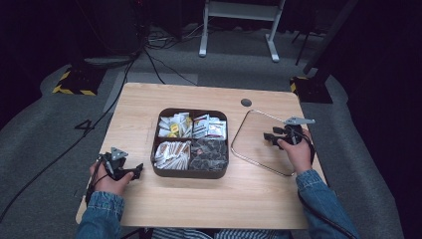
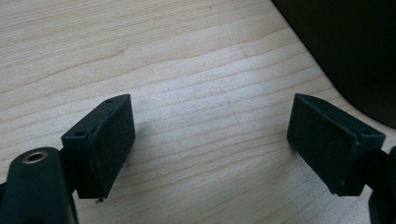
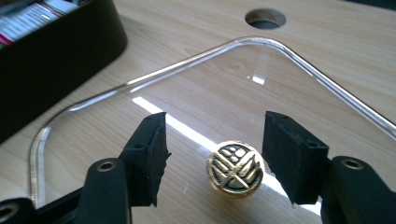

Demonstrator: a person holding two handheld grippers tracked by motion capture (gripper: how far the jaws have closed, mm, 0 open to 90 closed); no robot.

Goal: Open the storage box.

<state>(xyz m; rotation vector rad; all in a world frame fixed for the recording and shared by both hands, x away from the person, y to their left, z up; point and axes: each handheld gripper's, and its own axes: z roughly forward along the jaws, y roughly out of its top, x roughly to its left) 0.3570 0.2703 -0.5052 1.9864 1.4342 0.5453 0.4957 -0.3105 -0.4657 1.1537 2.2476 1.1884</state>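
A clear lid (image 1: 255, 130) with a metal rim lies flat on the table, right of the dark box (image 1: 189, 174). In the right gripper view its round gold knob (image 3: 235, 168) sits between the jaws of my right gripper (image 3: 215, 128), with a gap on each side, so the gripper is open and nothing is held. The high view has that gripper (image 1: 271, 137) over the lid's right part. My left gripper (image 1: 137, 171) rests low at the box's left front corner. In its own view it (image 2: 212, 140) stands open over bare wood, with the box wall (image 2: 355, 51) at the upper right.
The box has four compartments filled with several sachets and packets (image 1: 174, 154). A round cable hole (image 1: 246, 102) is in the table behind the lid. The table's right edge runs close beside the lid. Cables and a stand are on the floor beyond.
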